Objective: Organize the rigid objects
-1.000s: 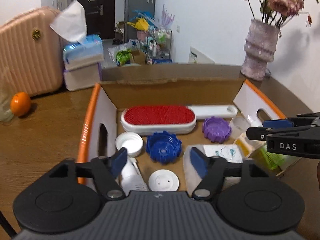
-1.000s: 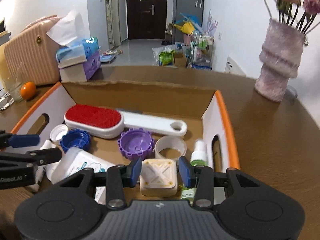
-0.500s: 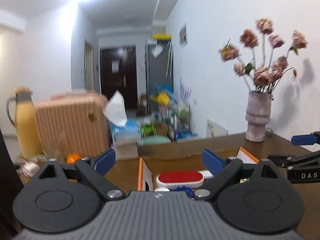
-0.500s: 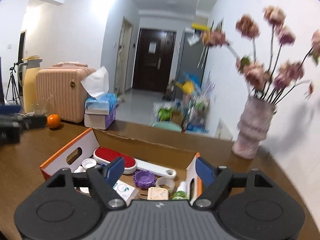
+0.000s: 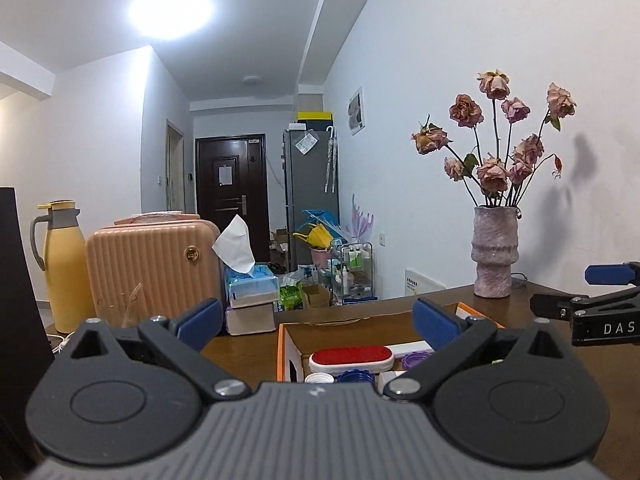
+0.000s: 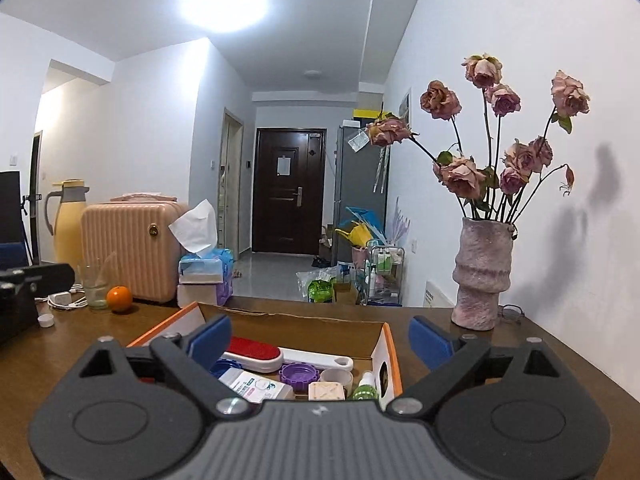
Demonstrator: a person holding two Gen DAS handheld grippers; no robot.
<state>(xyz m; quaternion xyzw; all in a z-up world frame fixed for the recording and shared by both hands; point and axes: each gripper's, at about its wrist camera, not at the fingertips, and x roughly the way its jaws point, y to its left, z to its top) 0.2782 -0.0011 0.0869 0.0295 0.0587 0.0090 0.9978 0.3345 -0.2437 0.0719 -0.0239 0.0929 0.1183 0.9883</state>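
Now both grippers hang wide open above the packed box.

Left wrist view: the left gripper gapes empty, and the cardboard box sits low in the frame's centre with the red brush inside, seemingly sorted; a second ago the camera looked straight down into it.
Right wrist view: the right gripper is spread wide, having let go of the cream square block, which lies in the box at lower centre.
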